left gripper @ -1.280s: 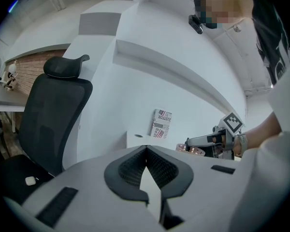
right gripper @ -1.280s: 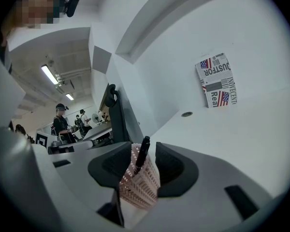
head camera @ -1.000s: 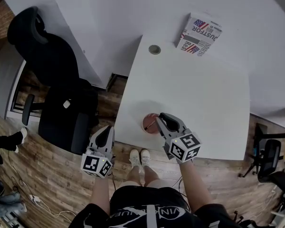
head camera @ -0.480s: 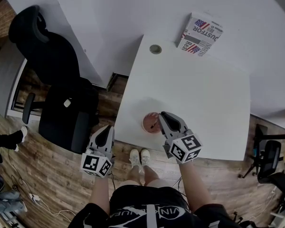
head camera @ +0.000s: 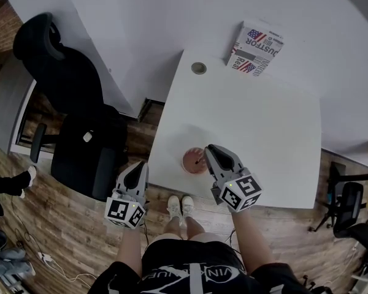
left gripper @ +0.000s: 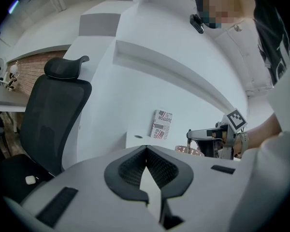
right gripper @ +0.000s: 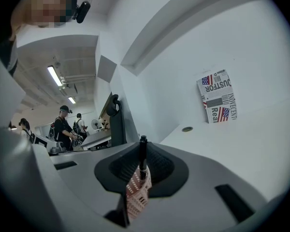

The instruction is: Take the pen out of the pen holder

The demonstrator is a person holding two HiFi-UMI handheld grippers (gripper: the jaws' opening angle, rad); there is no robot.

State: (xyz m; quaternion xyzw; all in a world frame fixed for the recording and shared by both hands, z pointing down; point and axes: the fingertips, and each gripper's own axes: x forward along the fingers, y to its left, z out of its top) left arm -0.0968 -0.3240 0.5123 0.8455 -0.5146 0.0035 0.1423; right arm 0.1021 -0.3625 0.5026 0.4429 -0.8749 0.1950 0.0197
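A reddish patterned pen holder [head camera: 192, 161] stands near the front left edge of the white table [head camera: 264, 127]. A black pen [right gripper: 143, 159] stands upright in it. My right gripper [head camera: 211, 151] reaches over the holder's right rim, and its jaws are closing, with the pads pinching the pen just above the holder [right gripper: 137, 196]. My left gripper [head camera: 138, 166] hangs off the table's left side over the floor, shut and empty. In the left gripper view the closed tips [left gripper: 146, 148] point toward the table, where the right gripper [left gripper: 204, 135] and holder [left gripper: 190, 151] show.
A printed box [head camera: 257, 48] leans on the wall at the table's far edge, beside a round cable grommet [head camera: 199, 68]. A black office chair [head camera: 73, 109] stands left of the table. The person's shoes [head camera: 180, 204] are under the front edge.
The right gripper's jaws have narrowed onto the pen and the gripper has risen slightly. The left gripper has stayed where it was.
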